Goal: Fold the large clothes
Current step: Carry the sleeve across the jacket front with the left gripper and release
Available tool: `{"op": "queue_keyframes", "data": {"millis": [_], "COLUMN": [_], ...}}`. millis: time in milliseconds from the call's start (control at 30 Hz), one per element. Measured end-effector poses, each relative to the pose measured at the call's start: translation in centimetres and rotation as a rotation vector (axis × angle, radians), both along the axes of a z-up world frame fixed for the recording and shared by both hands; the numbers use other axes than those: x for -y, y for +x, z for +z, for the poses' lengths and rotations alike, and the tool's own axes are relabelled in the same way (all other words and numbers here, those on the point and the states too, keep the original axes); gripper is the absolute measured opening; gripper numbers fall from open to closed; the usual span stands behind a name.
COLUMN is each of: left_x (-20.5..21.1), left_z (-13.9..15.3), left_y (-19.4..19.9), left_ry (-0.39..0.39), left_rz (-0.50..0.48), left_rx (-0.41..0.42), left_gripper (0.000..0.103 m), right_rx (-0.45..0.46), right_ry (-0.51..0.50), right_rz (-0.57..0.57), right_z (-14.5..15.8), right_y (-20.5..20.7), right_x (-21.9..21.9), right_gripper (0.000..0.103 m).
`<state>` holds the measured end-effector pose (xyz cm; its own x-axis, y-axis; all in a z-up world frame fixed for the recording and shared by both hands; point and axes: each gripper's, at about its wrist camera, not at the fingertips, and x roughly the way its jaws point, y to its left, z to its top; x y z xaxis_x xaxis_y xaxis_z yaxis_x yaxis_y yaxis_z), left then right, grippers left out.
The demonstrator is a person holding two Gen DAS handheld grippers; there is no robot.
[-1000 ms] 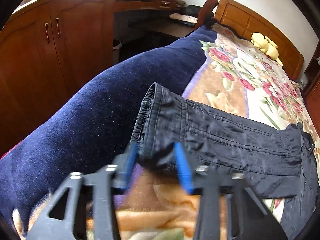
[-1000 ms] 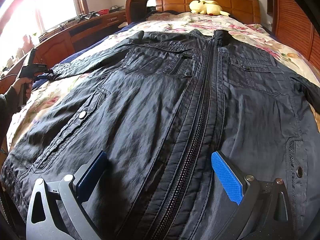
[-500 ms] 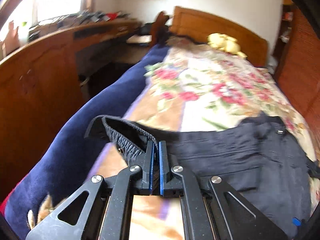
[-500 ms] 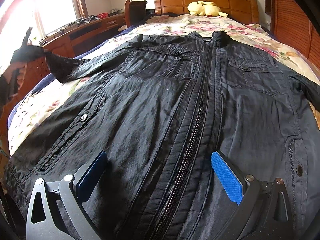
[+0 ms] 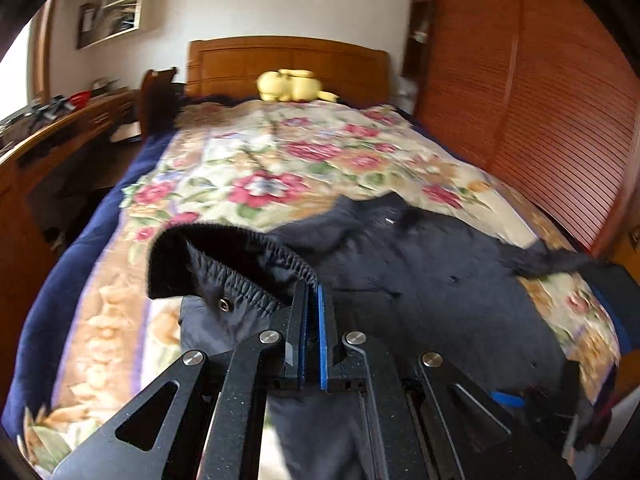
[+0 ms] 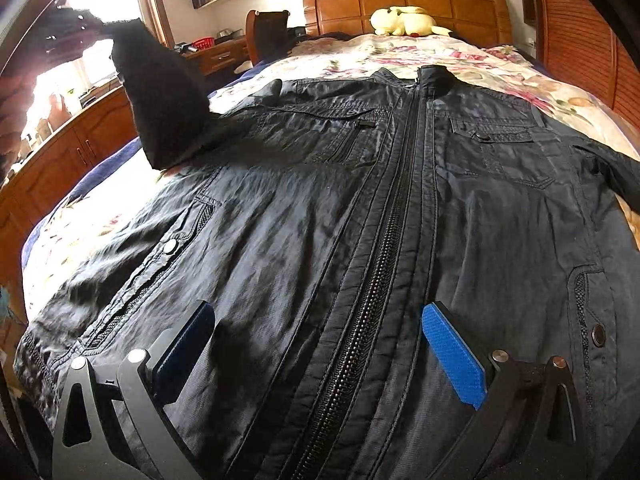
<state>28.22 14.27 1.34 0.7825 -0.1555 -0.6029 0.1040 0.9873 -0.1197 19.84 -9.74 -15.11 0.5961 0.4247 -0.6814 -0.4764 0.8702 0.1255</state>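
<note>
A large black zip jacket (image 6: 360,200) lies front-up on the flowered bedspread (image 6: 400,56), zipped, collar toward the headboard. My left gripper (image 5: 312,292) is shut on the elastic cuff of the jacket's left sleeve (image 5: 240,268) and holds it up above the bed. In the right wrist view the raised sleeve (image 6: 160,96) hangs from that gripper at the upper left. My right gripper (image 6: 320,352) is open, its jaws wide apart on either side of the zip near the jacket's bottom hem, touching the fabric.
A yellow plush toy (image 6: 400,20) lies by the wooden headboard (image 5: 288,64). A wooden desk and cabinets (image 6: 80,140) run along the bed's left side. A slatted wooden wardrobe (image 5: 540,120) stands on the right. The blue blanket edge (image 5: 60,280) hangs on the left.
My left gripper closed on the sleeve cuff, then lifted it and swung it up and inward over the bed. My right gripper stayed open at the hem.
</note>
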Motion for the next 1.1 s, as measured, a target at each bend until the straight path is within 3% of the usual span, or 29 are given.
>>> {"op": "queue_keyframes", "data": {"millis": [267, 333, 500, 767, 833, 900, 967, 1033, 1100], "left_x": [3.6, 3.7, 2.7, -1.0, -1.8, -2.9, -3.8, -4.5, -5.2], "left_z": [-3.1, -3.7, -5.2, -6.9, -7.4, -8.0, -8.5, -8.9, -9.0], "left_y": [-3.7, -4.4, -6.9, -10.9, -11.6, -12.6, -13.3, -13.8, -14.3], "left_ry": [0.064, 0.075, 0.077, 0.053, 0.038, 0.019, 0.002, 0.008, 0.01], "left_rz": [-0.043, -0.031, 0.011, 0.11, 0.126, 0.152, 0.171, 0.196, 0.217], "left_rx": [-0.065, -0.071, -0.082, -0.092, -0.1, -0.105, -0.118, -0.121, -0.122], "left_gripper": [0.005, 0.016, 0.027, 0.031, 0.05, 0.059, 0.061, 0.072, 0.073], "right_rx": [-0.004, -0.006, -0.012, -0.01, -0.005, 0.005, 0.018, 0.032, 0.047], "right_ry": [0.011, 0.012, 0.008, -0.034, -0.048, -0.055, -0.045, -0.033, -0.024], "right_rz": [-0.003, -0.003, -0.003, 0.004, 0.022, 0.045, 0.086, 0.128, 0.184], "right_z": [0.0, -0.1, -0.2, 0.3, 1.0, 2.0, 3.4, 4.5, 5.8], "right_y": [0.0, 0.0, 0.2, 0.0, 0.0, 0.0, 0.1, 0.4, 0.9], "right_x": [0.1, 0.1, 0.0, -0.8, -1.3, -2.0, -3.1, -4.2, -6.1], "right_gripper": [0.103, 0.103, 0.103, 0.103, 0.103, 0.103, 0.102, 0.099, 0.093]}}
